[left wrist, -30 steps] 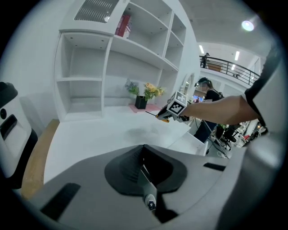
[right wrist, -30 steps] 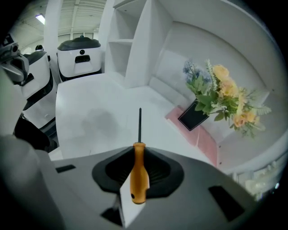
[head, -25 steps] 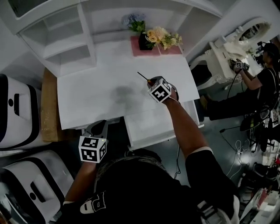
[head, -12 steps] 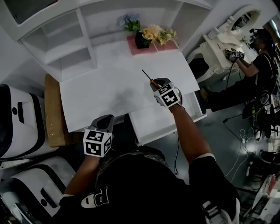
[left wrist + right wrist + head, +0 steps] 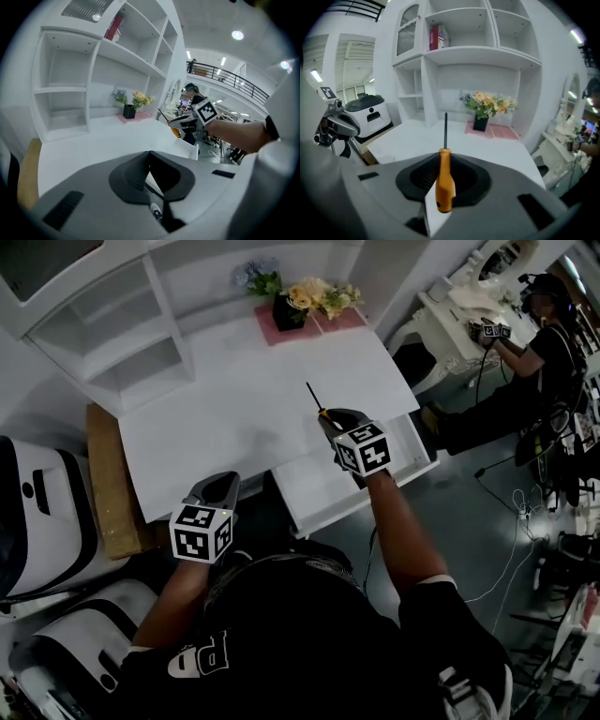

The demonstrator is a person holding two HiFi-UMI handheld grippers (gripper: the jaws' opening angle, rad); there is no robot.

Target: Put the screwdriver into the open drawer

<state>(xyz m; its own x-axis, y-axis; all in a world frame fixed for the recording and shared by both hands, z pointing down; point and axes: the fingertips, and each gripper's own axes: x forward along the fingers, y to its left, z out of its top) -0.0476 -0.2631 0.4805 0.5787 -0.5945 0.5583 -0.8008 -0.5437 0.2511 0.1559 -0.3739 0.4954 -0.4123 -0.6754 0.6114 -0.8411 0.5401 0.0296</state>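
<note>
Two pairs of tongs show: the right tongs [image 5: 443, 158] are clamped on the orange handle of the screwdriver [image 5: 444, 185], its dark shaft standing out ahead, while the left tongs [image 5: 149, 174] look pressed together on nothing, though their gap is hard for us to read. We judge the step in hand to be the carry to the open drawer [image 5: 314, 491], which juts from under the front edge of the desk [image 5: 225, 427]. The screwdriver is aloft, its shaft over that edge and pointing toward the flower pot [image 5: 284, 310]. To do this well we would draw the tool back until all of it is over the drawer, level the shaft along the drawer's length, sink low and only then let go, keeping the tip clear of the desk. Our right forearm [image 5: 398, 521] reaches forward, tongs tilted downward, marker cube [image 5: 363, 448] over the drawer; the left tongs hang low beside the drawer's left side.
</note>
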